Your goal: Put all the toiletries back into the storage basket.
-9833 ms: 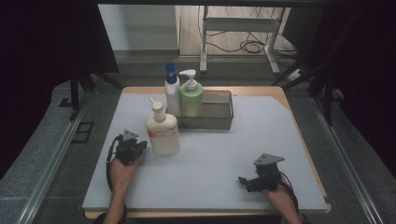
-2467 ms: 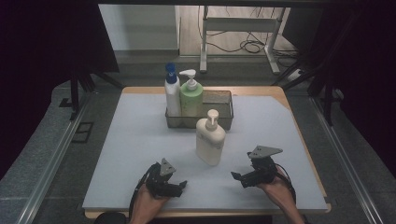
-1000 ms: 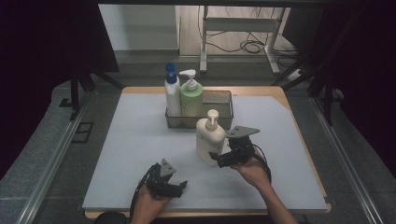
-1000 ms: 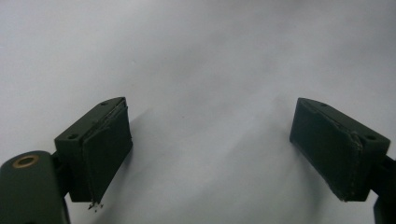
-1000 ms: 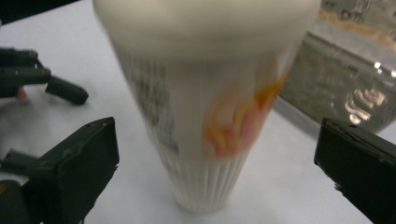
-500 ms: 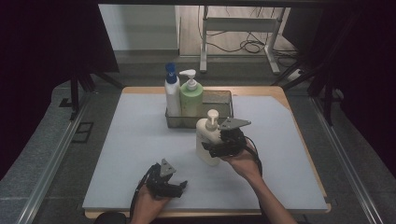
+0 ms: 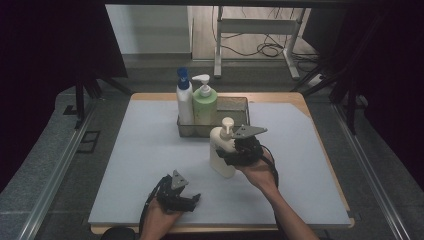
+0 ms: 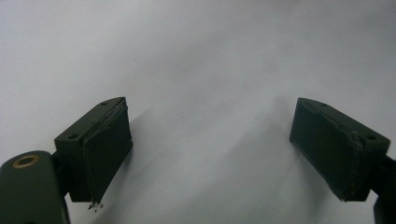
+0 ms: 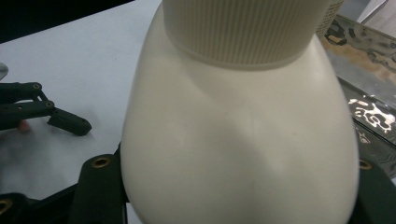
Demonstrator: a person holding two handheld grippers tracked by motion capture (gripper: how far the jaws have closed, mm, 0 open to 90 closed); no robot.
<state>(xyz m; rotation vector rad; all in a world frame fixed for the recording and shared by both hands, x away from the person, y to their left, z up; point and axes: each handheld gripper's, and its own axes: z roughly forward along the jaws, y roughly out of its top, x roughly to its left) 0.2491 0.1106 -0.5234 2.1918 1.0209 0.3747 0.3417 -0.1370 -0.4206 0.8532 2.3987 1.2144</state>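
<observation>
A cream pump bottle stands upright on the pale mat, in front of the wire basket. My right gripper reaches it from the right at shoulder height. Its jaws have just been closing with the bottle between them, and they now hug both sides of the bottle's body. My left gripper rests low on the mat near the front edge, jaws wide apart with bare mat between them. The same gripper lies at the left of the right gripper view.
A wire basket at the back of the mat holds a white bottle with a blue cap and a green pump bottle in its left part. The wooden table edge runs along the right and front.
The right hand has moved left to the cream bottle and closed its jaws around it. The left hand and the bottle have stayed where they were.
</observation>
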